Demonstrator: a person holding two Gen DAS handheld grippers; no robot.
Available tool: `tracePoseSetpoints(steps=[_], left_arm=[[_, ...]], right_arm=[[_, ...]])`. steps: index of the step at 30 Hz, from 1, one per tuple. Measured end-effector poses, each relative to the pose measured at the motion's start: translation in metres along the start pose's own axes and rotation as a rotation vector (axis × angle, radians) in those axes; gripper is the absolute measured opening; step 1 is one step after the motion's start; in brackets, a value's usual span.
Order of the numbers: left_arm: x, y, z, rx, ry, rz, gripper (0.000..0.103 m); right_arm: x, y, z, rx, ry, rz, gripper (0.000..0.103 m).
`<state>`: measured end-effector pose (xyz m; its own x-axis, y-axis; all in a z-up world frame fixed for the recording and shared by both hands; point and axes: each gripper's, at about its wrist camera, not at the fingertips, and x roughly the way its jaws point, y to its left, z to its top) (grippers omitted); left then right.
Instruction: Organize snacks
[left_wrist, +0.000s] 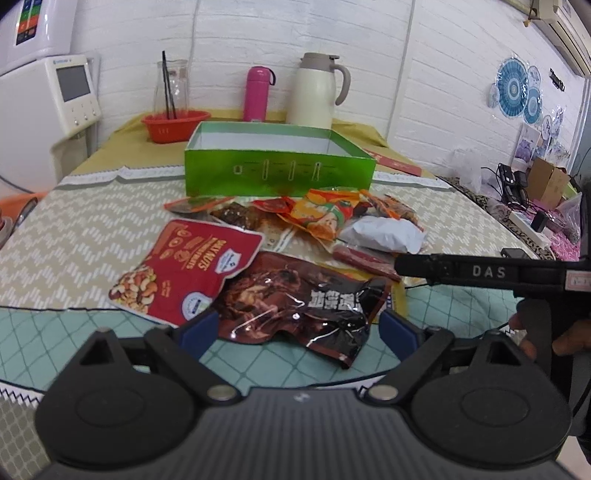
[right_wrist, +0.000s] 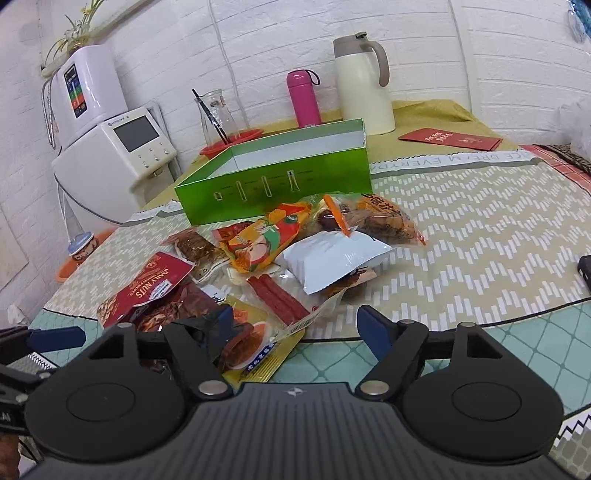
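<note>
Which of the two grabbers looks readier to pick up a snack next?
Left. The left gripper is open with the dark brown snack packet lying right between its fingers. The right gripper is open too, over the yellow-edged packet, which lies off toward one finger.

A white brick-patterned wall (left_wrist: 258, 33) stood at twelve o'clock behind the tabletop (left_wrist: 74, 229), which wore a chevron cloth. At ten o'clock sat a white appliance (left_wrist: 55, 96); at two o'clock, blue decorative plates (left_wrist: 517, 92) hung beneath an air conditioner (left_wrist: 565, 33).
</note>
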<state>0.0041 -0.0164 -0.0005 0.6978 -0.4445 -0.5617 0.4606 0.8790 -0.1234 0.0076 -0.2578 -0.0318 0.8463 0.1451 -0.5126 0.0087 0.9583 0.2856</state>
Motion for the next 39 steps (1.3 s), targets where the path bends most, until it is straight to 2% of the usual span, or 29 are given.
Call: tracePoseSetpoints(steps=[4, 7, 8, 9, 10, 13, 17, 18, 19, 20, 24, 25, 27, 30, 33, 39], left_arm=[[0.004, -0.003, 0.005, 0.012, 0.007, -0.028, 0.089], [0.006, -0.001, 0.013, 0.023, -0.008, -0.015, 0.088], [0.006, 0.001, 0.016, 0.029, -0.014, -0.002, 0.088], [0.007, 0.003, 0.019, 0.032, -0.021, 0.015, 0.088], [0.008, 0.007, 0.021, 0.032, -0.025, 0.031, 0.088], [0.009, 0.018, 0.024, 0.032, -0.025, 0.077, 0.088], [0.013, 0.037, 0.024, 0.014, -0.012, 0.133, 0.086], [0.015, 0.043, 0.024, 0.008, -0.004, 0.147, 0.084], [0.018, 0.047, 0.024, 0.002, 0.007, 0.154, 0.077], [0.021, 0.053, 0.024, -0.008, 0.021, 0.156, 0.073], [0.033, 0.067, 0.02, -0.044, 0.064, 0.151, 0.072], [0.034, 0.068, 0.02, -0.049, 0.065, 0.145, 0.068], [0.034, 0.069, 0.019, -0.055, 0.064, 0.133, 0.064], [0.033, 0.068, 0.021, -0.049, 0.052, 0.122, 0.064], [0.036, 0.069, 0.022, -0.054, 0.058, 0.116, 0.064], [0.039, 0.069, 0.022, -0.027, 0.063, 0.119, 0.066]], right_arm=[[0.016, -0.003, 0.002, 0.011, 0.041, 0.012, 0.103], [0.02, -0.002, 0.0, -0.012, 0.041, 0.047, 0.103], [0.02, -0.002, -0.001, -0.025, 0.038, 0.057, 0.096], [0.019, -0.001, -0.001, -0.032, 0.04, 0.064, 0.084], [0.018, -0.002, -0.001, -0.026, 0.041, 0.083, 0.065], [0.009, 0.003, -0.001, -0.066, 0.039, 0.078, 0.06], [-0.001, 0.007, -0.003, -0.103, 0.052, 0.09, 0.059], [-0.003, 0.007, -0.003, -0.11, 0.056, 0.09, 0.059], [-0.005, 0.009, -0.004, -0.12, 0.06, 0.088, 0.059], [-0.006, 0.01, -0.004, -0.137, 0.066, 0.085, 0.06], [-0.01, 0.013, -0.004, -0.172, 0.079, 0.071, 0.065], [-0.011, 0.013, -0.003, -0.175, 0.079, 0.063, 0.065], [-0.014, 0.014, -0.002, -0.199, 0.066, 0.017, 0.066], [-0.021, 0.013, 0.001, -0.226, 0.031, -0.036, 0.076], [-0.023, 0.016, 0.005, -0.256, 0.029, 0.013, 0.079], [0.004, 0.027, 0.007, -0.35, 0.127, 0.059, 0.076]])
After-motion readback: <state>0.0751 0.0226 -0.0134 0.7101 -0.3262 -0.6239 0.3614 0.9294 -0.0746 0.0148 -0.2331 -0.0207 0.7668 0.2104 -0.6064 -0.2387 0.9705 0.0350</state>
